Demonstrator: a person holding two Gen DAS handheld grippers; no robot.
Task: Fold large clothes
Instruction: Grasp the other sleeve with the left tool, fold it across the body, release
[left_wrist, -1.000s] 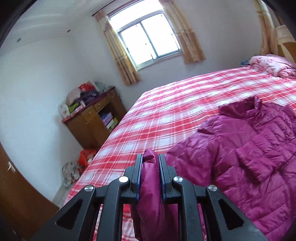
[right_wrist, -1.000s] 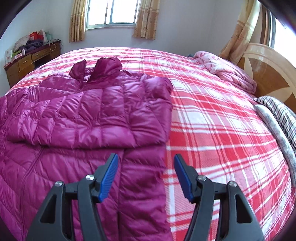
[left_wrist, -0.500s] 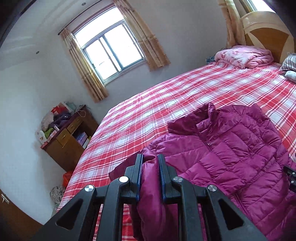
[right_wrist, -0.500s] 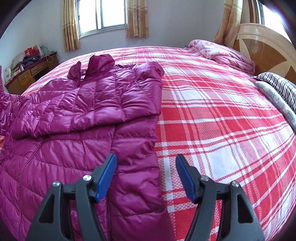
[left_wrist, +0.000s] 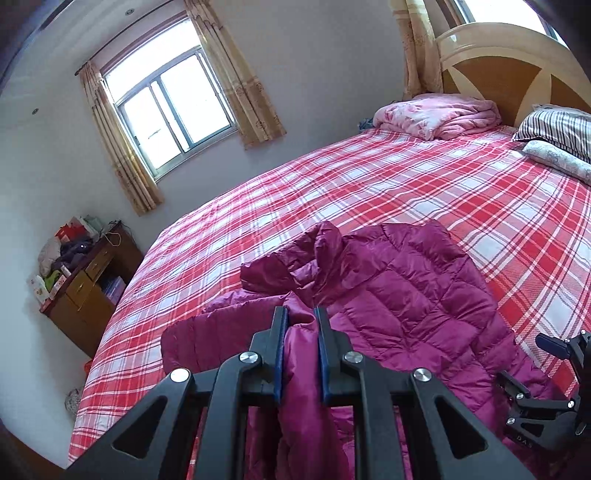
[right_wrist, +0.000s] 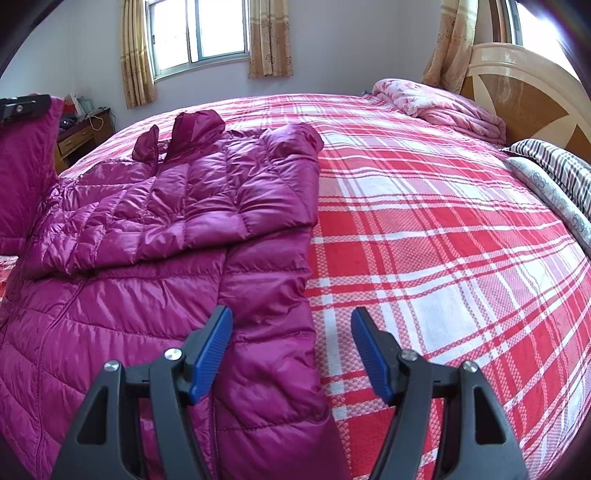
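Now a fold of the magenta puffer jacket (left_wrist: 417, 295) is being pinched between the nearly closed jaws of the left gripper (left_wrist: 300, 354), so that this side can be carried across the body of the garment, judging by the task. The jacket is being kept spread on the red plaid bed (right_wrist: 443, 229), its collar pointing toward twelve o'clock in the right wrist view and one sleeve (right_wrist: 166, 229) already being laid across the chest.

At six o'clock in that view, the right gripper (right_wrist: 291, 350) is being held with its jaws well apart and nothing clamped; the jacket's right edge is lying between them, unpressed, probably so the hem can be steadied or taken next.

Counted: one jacket, two grippers, one pink quilt (right_wrist: 443, 107) being left bundled at one o'clock by the headboard (right_wrist: 517, 92), one striped pillow (right_wrist: 557, 162) at three o'clock, one wooden desk (left_wrist: 88, 284) at nine o'clock in the left view, piled with clutter.
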